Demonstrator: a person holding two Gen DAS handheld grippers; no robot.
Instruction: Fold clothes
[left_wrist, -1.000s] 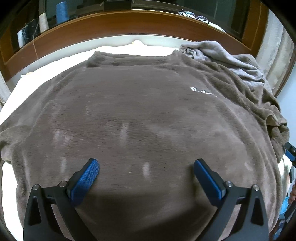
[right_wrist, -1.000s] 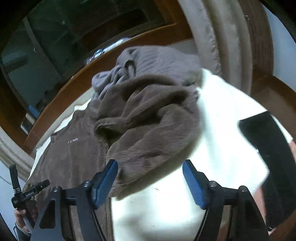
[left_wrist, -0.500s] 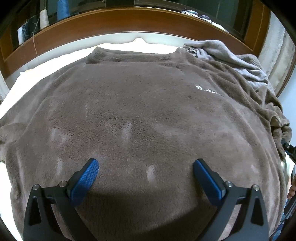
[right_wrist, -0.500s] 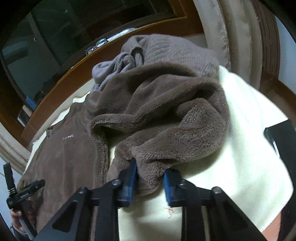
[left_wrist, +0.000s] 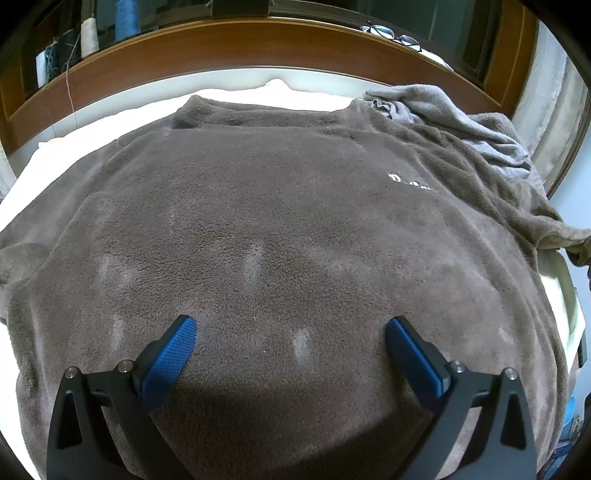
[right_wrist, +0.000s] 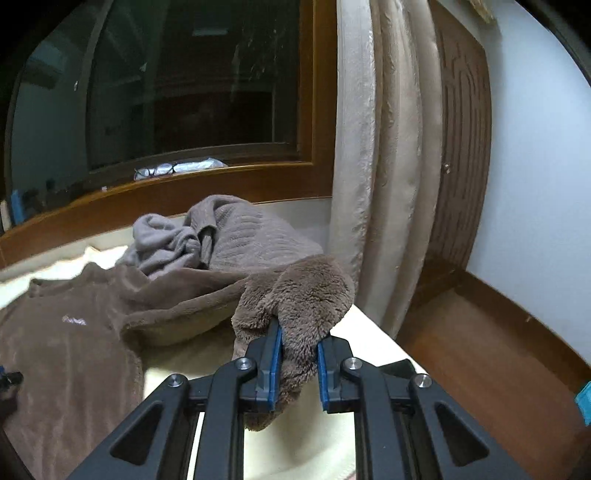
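Here our right tongs (right_wrist: 297, 363) pinch the fleece (right_wrist: 66, 354) sleeve (right_wrist: 299, 306), lifted off the bed (right_wrist: 306, 450); our left tongs (left_wrist: 290, 345) hover wide open above it.

- a cream blanket (right_wrist: 314, 439) covers the surface and shows at the edges.
- a brown wooden ledge (left_wrist: 229, 48) runs along the far side, under a dark window (right_wrist: 192, 92).
- a pair of glasses (left_wrist: 391, 33) lies on the ledge.
- thread spools (left_wrist: 127, 16), blue and pale, stand on the ledge at the left.
- a beige curtain (right_wrist: 388, 166) hangs beside the window.
- a brown wooden door (right_wrist: 461, 147) stands behind the curtain, next to a pale wall (right_wrist: 535, 166).
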